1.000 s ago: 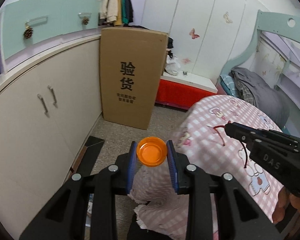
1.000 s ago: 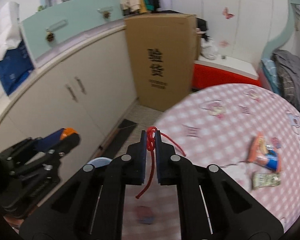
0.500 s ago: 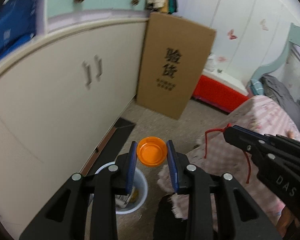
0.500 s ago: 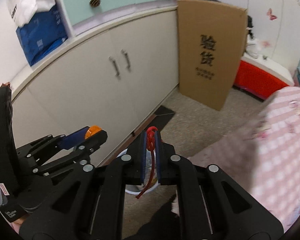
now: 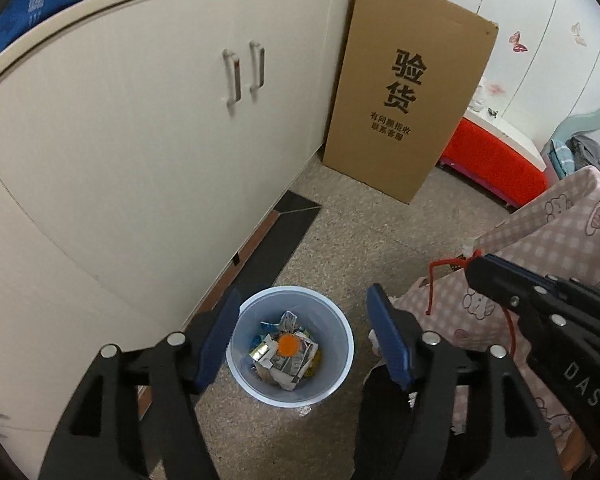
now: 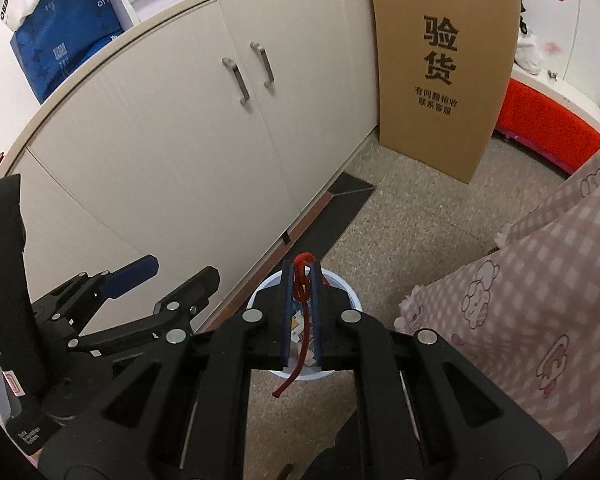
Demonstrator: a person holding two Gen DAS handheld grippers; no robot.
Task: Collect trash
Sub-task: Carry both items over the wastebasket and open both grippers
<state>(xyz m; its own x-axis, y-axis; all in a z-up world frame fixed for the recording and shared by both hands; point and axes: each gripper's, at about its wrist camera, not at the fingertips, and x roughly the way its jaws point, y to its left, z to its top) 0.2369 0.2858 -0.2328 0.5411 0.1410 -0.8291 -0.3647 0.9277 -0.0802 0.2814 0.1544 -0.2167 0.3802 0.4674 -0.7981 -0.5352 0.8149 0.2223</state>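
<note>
A pale blue trash bin (image 5: pixel 342 368) stands on the floor beside the cabinet, with several wrappers inside. An orange bottle cap (image 5: pixel 289 345) lies on top of that trash. My left gripper (image 5: pixel 302 334) is open and empty, straight above the bin. My right gripper (image 6: pixel 301 288) is shut on a knotted red string (image 6: pixel 302 286) whose tail hangs down, just above the bin's rim (image 6: pixel 350 294). The right gripper also shows in the left wrist view (image 5: pixel 476 270), with the red string (image 5: pixel 434 280) hanging from it, to the right of the bin.
White cabinet doors (image 5: pixel 140 140) run along the left. A tall cardboard box (image 5: pixel 408 88) leans at the back. A pink checked bedspread (image 5: pixel 560 232) hangs at the right, close to the bin. A dark floor mat (image 5: pixel 284 228) lies by the cabinet base.
My left gripper opened and the orange cap dropped into the bin. Both grippers swung from the bed down over the bin. The right gripper stays shut on the red string.
</note>
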